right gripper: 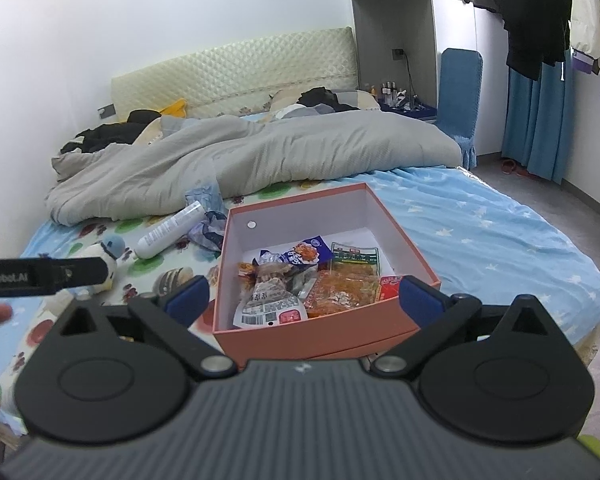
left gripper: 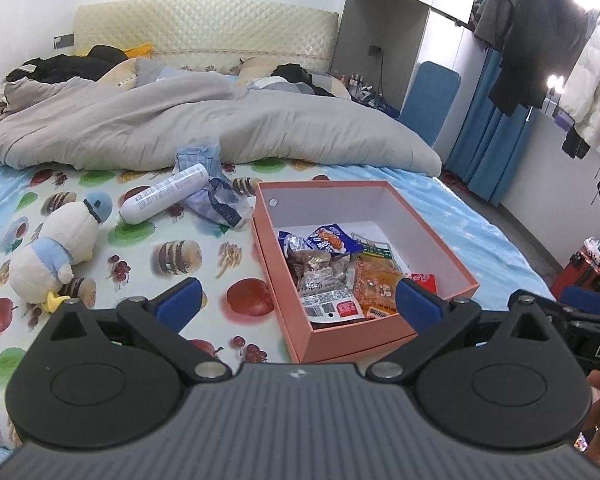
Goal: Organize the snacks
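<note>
An orange box [left gripper: 284, 320] is set on a bed [left gripper: 180, 256] covered by a food-print sheet; snack packets [left gripper: 328, 276] are piled inside it. Behind the box, a grey duvet [left gripper: 180, 128] is heaped. Left gripper [left gripper: 298, 300] and right gripper [right gripper: 304, 294] fingers are spread wide, empty.

We note a home bedroom, unmade bed [left gripper: 100, 208] with grey duvet [left gripper: 180, 124], quilted headboard [left gripper: 204, 28], plush toy [left gripper: 56, 248] on the printed sheet, coats [left gripper: 540, 40] hanging by blue curtains [left gripper: 488, 140], wardrobe [left gripper: 400, 20].
</note>
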A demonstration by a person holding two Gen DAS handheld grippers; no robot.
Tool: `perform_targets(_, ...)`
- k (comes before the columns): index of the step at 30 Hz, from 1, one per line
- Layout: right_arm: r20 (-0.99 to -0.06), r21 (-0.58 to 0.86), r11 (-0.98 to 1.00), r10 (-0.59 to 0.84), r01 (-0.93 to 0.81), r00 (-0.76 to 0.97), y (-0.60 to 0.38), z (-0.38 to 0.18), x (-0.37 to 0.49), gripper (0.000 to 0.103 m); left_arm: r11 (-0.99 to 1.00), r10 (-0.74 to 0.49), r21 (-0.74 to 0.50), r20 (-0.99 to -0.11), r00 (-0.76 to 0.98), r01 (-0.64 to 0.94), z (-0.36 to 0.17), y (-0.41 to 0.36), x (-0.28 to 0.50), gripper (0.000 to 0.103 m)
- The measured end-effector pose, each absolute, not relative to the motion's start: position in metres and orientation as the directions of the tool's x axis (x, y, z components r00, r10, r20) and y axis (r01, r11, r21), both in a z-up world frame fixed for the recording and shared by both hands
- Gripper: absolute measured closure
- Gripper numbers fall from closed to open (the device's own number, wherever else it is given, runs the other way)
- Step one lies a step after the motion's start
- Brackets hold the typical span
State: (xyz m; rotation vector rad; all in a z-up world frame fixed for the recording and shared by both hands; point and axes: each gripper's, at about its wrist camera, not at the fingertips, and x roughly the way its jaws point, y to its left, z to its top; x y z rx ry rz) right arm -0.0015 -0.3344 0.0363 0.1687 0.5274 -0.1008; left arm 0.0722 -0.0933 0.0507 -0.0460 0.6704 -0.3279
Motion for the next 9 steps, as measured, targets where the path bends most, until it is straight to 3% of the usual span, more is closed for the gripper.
perform_targets(9, -0.514, 0.133, 0.978, -0.07, 0.16, 0.855, -0.338, 0.0327, -0.004, 0.0, 0.951, -0.299, -0.119, -0.6, 0.742, 0.286, 0.0507, -0.0983, 0.0684, 0.0)
